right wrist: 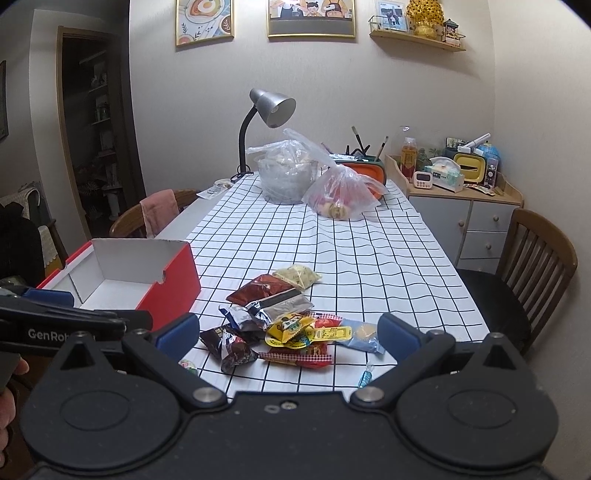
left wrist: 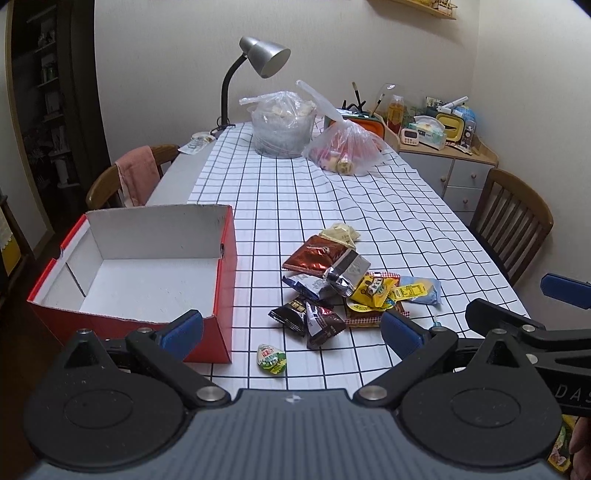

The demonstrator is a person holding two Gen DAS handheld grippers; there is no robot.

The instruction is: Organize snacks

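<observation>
While both cameras catch the checked table (left wrist: 332,192), only the right wrist view shows the wall pictures (right wrist: 311,18). Red box (left wrist: 221,295) sits open at the table's left edge, long side running away from the cameras. Snack pile (right wrist: 280,314) lies just right of it. Left gripper (left wrist: 291,328) and right gripper (right wrist: 288,336) hover spread wide, holding nothing; "GenRob" is readable on the left one.

Light: soft, even, rather dim | shadows: only faint ones are cast beyond the fingers, under the snack pile (left wrist: 343,284) | glare: small highlights on the foil packets | lamp (right wrist: 273,107): appears unlit | distortion: lines of the tablecloth (right wrist: 369,258) are bent, corners darkened | focus: sharp ahead of the fingers, softened at the edges
</observation>
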